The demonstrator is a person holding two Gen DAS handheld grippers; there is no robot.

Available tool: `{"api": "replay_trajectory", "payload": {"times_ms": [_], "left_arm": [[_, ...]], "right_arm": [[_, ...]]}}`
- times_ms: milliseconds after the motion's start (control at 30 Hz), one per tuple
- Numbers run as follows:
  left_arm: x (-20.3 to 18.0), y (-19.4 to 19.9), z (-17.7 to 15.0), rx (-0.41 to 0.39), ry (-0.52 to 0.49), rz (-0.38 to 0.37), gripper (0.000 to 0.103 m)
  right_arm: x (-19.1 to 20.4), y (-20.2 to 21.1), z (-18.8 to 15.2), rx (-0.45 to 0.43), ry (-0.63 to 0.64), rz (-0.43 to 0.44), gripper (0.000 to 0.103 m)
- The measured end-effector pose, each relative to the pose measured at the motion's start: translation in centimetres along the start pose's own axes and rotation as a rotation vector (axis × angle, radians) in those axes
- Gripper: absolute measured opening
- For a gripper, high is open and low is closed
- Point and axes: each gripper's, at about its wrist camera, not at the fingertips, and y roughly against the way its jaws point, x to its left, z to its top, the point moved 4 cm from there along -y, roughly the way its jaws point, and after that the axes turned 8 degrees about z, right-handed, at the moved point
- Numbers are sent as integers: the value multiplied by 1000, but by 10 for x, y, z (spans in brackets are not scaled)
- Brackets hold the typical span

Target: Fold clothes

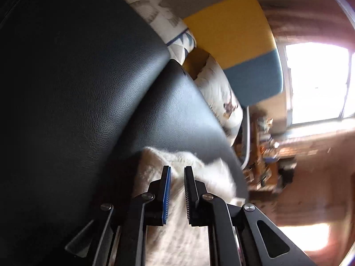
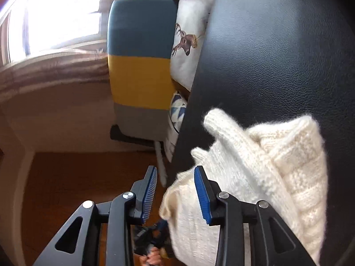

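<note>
On the black leather surface (image 2: pixel 277 44) sits a cream knit sweater (image 2: pixel 288 166), bunched up in thick folds around 4 o'clock in the right wrist view, with a ribbed cuff poking out toward 12. Right claw (image 2: pixel 175 173) is released, jaws spread wide, and the sweater's edge lies between them without being pinched; it hangs over the edge of the leather. Left claw (image 1: pixel 177 170) is spread a bit narrower, and the same sweater (image 1: pixel 188 166) shows in the gap and underneath, but I honestly can't tell if it's gripping fabric or just hovering over it. Off at 1 o'clock in the left view there's a yellow and blue cushion (image 1: pixel 233 28) and a white pillow with a deer print (image 2: pixel 188 40), plus a bright window (image 1: pixel 317 82) at 3 o'clock
</note>
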Motion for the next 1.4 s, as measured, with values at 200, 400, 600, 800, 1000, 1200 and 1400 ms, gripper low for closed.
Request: {"api": "replay_trajectory", "payload": {"times_ms": [200,400,600,800,1000,1200,1400], "left_arm": [[-12,-3,-24,-15,-288,157,18],[-23,-13,-43,-4,-410,174,18],[-22,-14,-44,-39,-444,309,7],[-13,-8,-50,-32,-384,303,7],[-81,7,-47,-119,-508,190,33],[-174,-75,-82,30,-920,167,40],[-186,-150,-98,199,-970,258,47]], "right_arm": [[34,-6,-52,145,518,-488,36],[18,-9,-70,179,648,-674,36],[8,-14,-69,227,679,-723,35],[4,-4,-61,232,603,-655,34],[26,-16,-64,233,677,-692,36],[49,-37,-75,299,802,-664,36],[38,-42,-74,316,798,-669,36]]}}
